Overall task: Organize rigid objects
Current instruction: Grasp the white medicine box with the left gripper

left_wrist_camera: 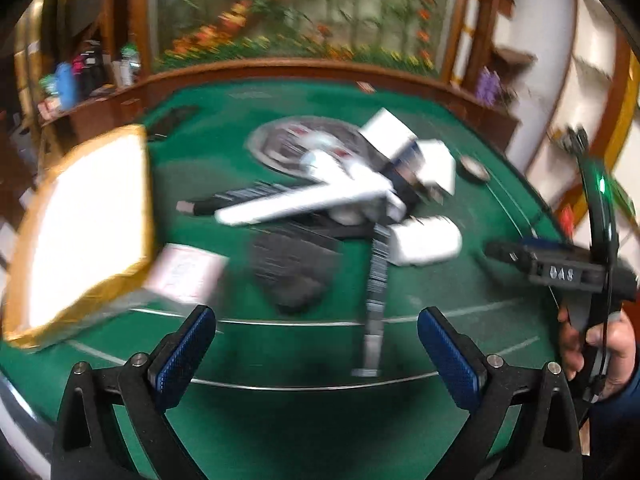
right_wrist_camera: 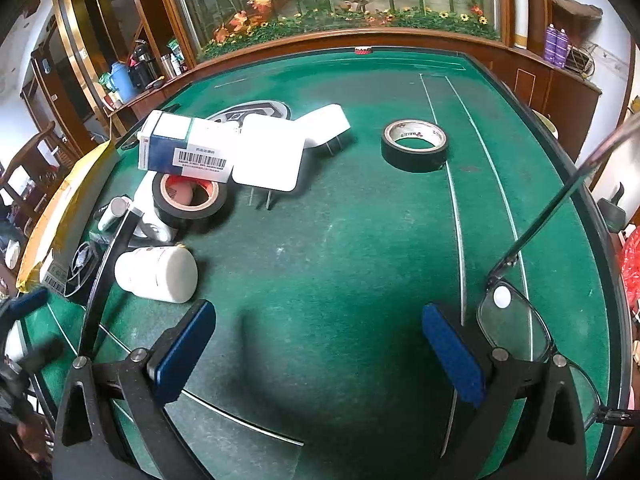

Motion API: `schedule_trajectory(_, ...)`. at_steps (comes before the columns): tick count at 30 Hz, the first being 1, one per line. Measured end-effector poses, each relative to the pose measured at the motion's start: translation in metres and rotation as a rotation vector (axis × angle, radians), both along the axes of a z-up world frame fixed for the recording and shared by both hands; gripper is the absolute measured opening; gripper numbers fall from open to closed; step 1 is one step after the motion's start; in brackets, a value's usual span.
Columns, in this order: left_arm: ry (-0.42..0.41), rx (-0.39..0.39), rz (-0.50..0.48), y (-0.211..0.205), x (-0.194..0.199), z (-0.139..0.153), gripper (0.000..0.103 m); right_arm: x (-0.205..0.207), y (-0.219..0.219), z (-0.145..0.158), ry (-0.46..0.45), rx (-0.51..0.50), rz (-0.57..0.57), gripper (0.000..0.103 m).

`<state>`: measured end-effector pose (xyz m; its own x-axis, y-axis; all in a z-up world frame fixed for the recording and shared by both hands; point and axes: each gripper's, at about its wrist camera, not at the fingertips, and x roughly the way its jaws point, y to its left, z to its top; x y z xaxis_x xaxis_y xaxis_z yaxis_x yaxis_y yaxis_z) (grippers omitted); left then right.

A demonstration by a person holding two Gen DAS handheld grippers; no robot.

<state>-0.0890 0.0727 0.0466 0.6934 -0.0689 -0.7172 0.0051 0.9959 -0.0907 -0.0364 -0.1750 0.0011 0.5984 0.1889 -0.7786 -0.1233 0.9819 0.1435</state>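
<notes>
My right gripper [right_wrist_camera: 316, 348] stands open over bare green felt, nothing between its blue pads. Ahead to its left lie a white jar [right_wrist_camera: 158, 272] on its side, a black tape roll with a red core [right_wrist_camera: 188, 196], a blue-and-white medicine box [right_wrist_camera: 184, 148] and two white plug adapters [right_wrist_camera: 268, 156]. A second black tape roll [right_wrist_camera: 414, 144] sits apart at the far right. My left gripper [left_wrist_camera: 316, 344] is also open and empty; its view is motion-blurred, with the same pile [left_wrist_camera: 340, 188] and the white jar [left_wrist_camera: 426, 240] ahead.
Black-framed glasses [right_wrist_camera: 516, 320] lie right of my right gripper. A gold-edged box [left_wrist_camera: 80, 232] stands at the table's left edge. A hand [left_wrist_camera: 600, 352] holds the right gripper [left_wrist_camera: 504, 252] at the right of the left wrist view. The green table [right_wrist_camera: 320, 260] has a raised wooden rim.
</notes>
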Motion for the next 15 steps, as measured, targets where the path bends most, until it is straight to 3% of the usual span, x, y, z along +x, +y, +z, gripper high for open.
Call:
schedule_trajectory(4, -0.006, 0.005, 0.081, 0.037, -0.002, 0.000, 0.094, 0.001, -0.001, 0.000, 0.001, 0.000, 0.001, 0.103)
schedule_trajectory(8, 0.039, -0.011, 0.081, 0.051, 0.013, -0.014, 0.071, 0.001, -0.001, 0.000, 0.002, -0.002, 0.002, 0.103)
schedule_trajectory(15, 0.063, 0.039, 0.066, 0.049, 0.036, -0.024, 0.068, 0.001, -0.001, 0.000, 0.003, -0.003, 0.002, 0.103)
